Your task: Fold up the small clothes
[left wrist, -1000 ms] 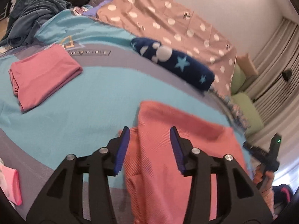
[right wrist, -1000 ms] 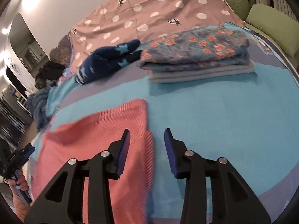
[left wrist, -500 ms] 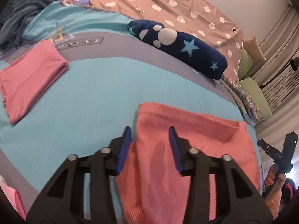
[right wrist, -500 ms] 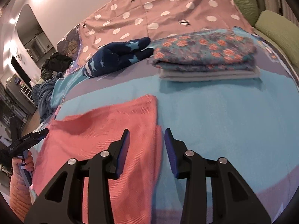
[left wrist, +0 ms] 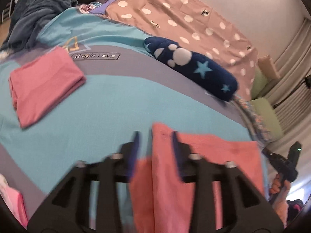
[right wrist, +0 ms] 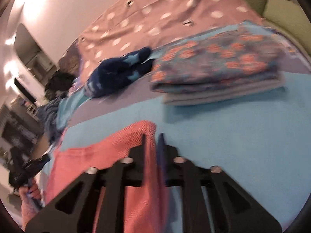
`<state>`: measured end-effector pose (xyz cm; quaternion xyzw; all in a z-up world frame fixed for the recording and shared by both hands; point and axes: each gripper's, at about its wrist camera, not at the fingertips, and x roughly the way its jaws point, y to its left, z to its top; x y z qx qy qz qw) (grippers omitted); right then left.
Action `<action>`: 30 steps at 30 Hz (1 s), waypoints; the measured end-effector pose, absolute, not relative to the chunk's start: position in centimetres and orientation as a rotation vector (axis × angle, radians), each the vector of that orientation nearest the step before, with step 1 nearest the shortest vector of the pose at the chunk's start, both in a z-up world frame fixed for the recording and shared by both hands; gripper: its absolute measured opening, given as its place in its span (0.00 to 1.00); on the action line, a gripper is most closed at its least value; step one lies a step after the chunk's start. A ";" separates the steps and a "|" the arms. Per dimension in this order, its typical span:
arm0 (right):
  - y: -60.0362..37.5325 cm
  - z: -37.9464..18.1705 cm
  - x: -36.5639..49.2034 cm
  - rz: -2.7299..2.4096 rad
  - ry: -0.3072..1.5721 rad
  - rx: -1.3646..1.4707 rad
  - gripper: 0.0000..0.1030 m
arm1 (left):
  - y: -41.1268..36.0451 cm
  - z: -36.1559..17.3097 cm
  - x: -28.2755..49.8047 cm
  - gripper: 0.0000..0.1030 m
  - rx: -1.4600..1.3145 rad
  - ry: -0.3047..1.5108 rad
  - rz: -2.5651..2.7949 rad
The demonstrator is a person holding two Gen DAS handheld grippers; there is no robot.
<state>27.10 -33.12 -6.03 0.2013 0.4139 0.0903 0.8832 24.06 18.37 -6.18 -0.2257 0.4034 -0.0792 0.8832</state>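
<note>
— Where's our coral cloth (left wrist: 204,165)?
— Flat on the blue bedspread (left wrist: 101,104), long axis running between both tools.
— Grips?
— Our right gripper (right wrist: 152,138) is pinched on one corner; our left gripper (left wrist: 155,137) straddles the other, jaws apart.

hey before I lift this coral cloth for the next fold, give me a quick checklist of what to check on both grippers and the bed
1. Right gripper closed on the coral cloth at its right far corner: ok, jaws nearly together with cloth between them.
2. Left gripper closed on the cloth's left far corner: not ok, jaws apart, the cloth edge between them.
3. Both grips on the same far edge: ok.
4. Landing space on the blue cover ahead: ok, bare between the cloth and the other items.
5. Pink folded piece and floral stack apart from the cloth: ok.
6. Cloth flat and free of wrinkles: cannot tell, frames are blurred.
</note>
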 end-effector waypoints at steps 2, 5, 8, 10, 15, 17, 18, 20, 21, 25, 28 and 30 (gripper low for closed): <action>-33.8 -5.6 24.3 0.220 0.861 0.412 0.36 | 18.8 -5.4 20.8 0.44 -0.470 0.813 -0.210; -34.4 -5.7 18.7 0.280 0.873 0.392 0.38 | 19.7 -4.8 15.0 0.47 -0.479 0.776 -0.271; -34.6 -6.7 14.0 0.298 0.888 0.380 0.41 | 20.2 -5.3 9.4 0.47 -0.478 0.770 -0.308; -34.7 -7.5 11.1 0.296 0.906 0.381 0.41 | 20.1 -6.0 6.6 0.47 -0.472 0.786 -0.320; -34.2 -8.9 7.3 0.302 0.925 0.421 0.41 | 18.3 -7.8 3.0 0.47 -0.427 0.825 -0.373; -33.8 -8.9 6.5 0.308 0.927 0.421 0.41 | 17.2 -8.4 2.7 0.47 -0.381 0.844 -0.391; -33.6 -8.8 6.2 0.306 0.929 0.415 0.41 | 16.9 -8.6 2.7 0.47 -0.359 0.846 -0.390; -33.3 -8.6 5.4 0.303 0.930 0.401 0.41 | 16.2 -9.2 3.0 0.47 -0.292 0.855 -0.355; -33.1 -8.5 5.0 0.299 0.931 0.390 0.41 | 16.1 -9.5 3.1 0.46 -0.278 0.857 -0.349; -32.6 -8.3 4.0 0.273 0.932 0.355 0.41 | 15.9 -9.6 3.7 0.35 -0.247 0.832 -0.349; -32.9 -8.4 3.5 0.260 0.930 0.375 0.42 | 15.9 -9.1 4.0 0.02 -0.232 0.818 -0.354; -33.0 -8.4 3.3 0.247 0.929 0.384 0.42 | 16.3 -6.5 2.8 0.02 -0.210 0.727 -0.300</action>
